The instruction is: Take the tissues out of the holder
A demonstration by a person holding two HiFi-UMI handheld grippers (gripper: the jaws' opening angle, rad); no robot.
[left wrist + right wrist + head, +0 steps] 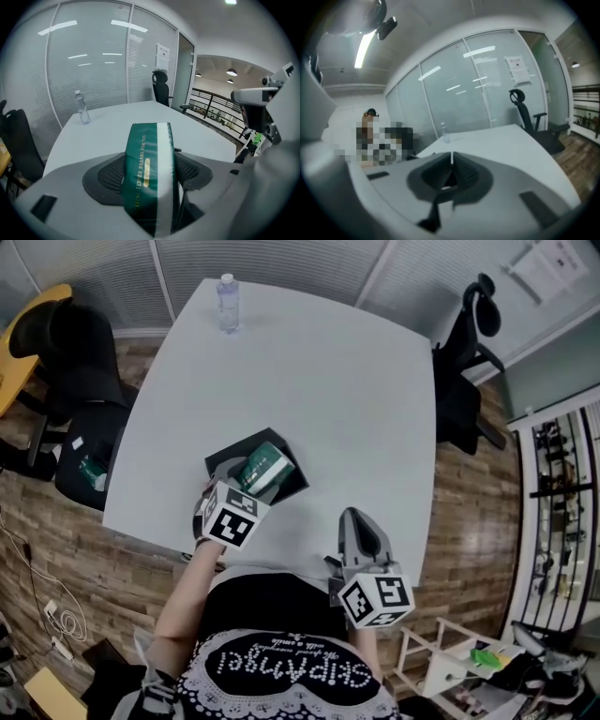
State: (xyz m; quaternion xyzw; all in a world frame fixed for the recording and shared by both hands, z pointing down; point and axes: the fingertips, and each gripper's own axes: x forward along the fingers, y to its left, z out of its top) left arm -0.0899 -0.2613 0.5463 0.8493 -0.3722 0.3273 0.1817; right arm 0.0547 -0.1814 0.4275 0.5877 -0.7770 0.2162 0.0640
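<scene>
A green and white tissue pack [262,468] [150,176] is clamped between the jaws of my left gripper [251,476] [151,173], lifted just above the black holder [286,479] on the white table [309,381]. The holder's inside is hidden by the pack and the gripper. My right gripper [361,529] [451,164] hovers over the table's near edge, to the right of the holder, its jaws closed together with nothing between them.
A clear water bottle [228,302] [83,108] [444,132] stands at the table's far end. Black office chairs sit at the left [70,362] and the far right [469,362] [532,124]. Glass partition walls run behind the table.
</scene>
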